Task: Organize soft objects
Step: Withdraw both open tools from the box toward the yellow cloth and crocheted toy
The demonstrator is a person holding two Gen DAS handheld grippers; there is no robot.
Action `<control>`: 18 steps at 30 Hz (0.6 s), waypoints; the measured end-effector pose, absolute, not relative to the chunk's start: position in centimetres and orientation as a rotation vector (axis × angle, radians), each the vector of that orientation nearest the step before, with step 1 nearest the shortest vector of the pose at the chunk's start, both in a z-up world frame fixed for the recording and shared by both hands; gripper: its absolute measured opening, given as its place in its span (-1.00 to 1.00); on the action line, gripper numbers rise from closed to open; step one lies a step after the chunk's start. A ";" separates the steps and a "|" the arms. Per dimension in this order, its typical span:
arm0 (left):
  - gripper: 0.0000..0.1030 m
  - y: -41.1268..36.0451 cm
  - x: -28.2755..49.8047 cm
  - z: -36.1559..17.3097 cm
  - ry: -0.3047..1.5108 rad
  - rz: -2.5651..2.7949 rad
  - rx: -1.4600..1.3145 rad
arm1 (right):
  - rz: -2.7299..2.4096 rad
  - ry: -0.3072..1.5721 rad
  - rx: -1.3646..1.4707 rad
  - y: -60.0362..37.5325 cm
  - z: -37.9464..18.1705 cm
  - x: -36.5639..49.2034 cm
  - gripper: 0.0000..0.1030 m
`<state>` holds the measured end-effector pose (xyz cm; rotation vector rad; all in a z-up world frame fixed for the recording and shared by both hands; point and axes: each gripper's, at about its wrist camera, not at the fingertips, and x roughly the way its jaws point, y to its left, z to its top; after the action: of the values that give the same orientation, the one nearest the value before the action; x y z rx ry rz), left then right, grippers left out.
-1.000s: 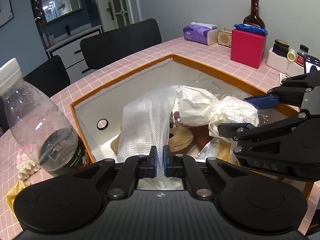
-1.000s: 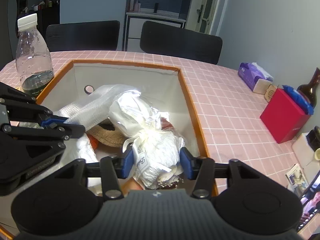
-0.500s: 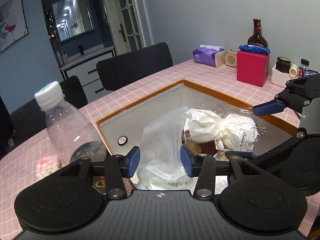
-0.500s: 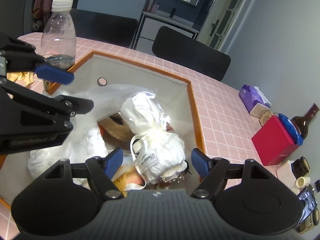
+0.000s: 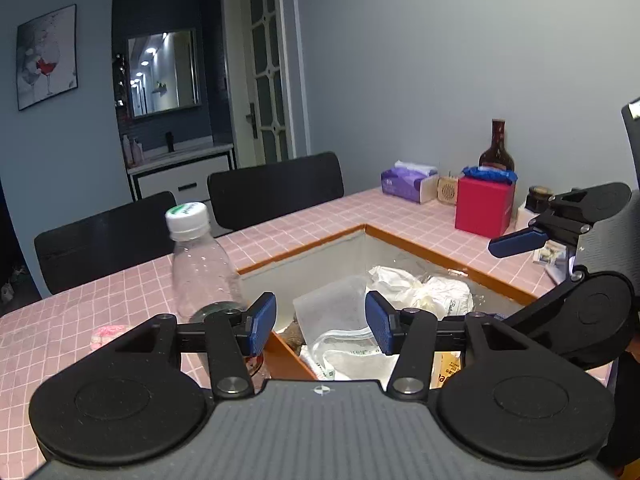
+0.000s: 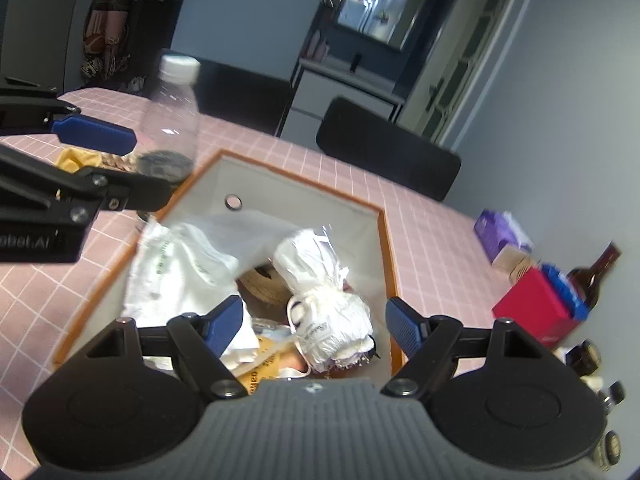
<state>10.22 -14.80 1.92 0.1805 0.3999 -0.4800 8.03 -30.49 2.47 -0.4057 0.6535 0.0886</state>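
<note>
An orange-rimmed box lined in white holds the soft things. A white mesh bag lies at its near left. Beside it rests a white wrapped bundle over a woven straw piece. My left gripper hangs above the bag, jaws opening, nothing between the pads. My right gripper hovers over the bundle, jaws opening too, pads apart from it. Each view shows the other gripper's blue fingers at its edge.
A clear plastic bottle stands at the box's left corner on the pink tiled table. A red box, tissue pack and brown bottle stand far right. Black chairs line the far side.
The left gripper let go of the mesh bag, opened and rose back from the box. The right gripper opened off the white bundle and lifted; both items stay in the box.
</note>
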 end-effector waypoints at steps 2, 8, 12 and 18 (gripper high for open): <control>0.16 -13.8 9.6 1.9 0.380 -0.480 0.162 | 0.091 0.620 -0.422 -29.7 2.8 6.9 0.50; 0.16 -10.8 8.2 1.4 0.335 -0.432 0.139 | 0.142 0.531 -0.383 -27.0 3.1 4.2 0.50; 0.16 -8.2 7.7 1.0 0.315 -0.370 0.109 | 0.181 0.473 -0.356 -24.9 3.2 3.2 0.50; 0.16 -4.6 7.8 -0.2 0.332 -0.293 0.087 | 0.259 0.414 -0.283 -21.7 2.4 3.0 0.50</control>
<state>7.85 -4.55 -0.18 0.0873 0.3319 -0.2928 2.99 -21.70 2.45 -0.2827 0.4144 0.2592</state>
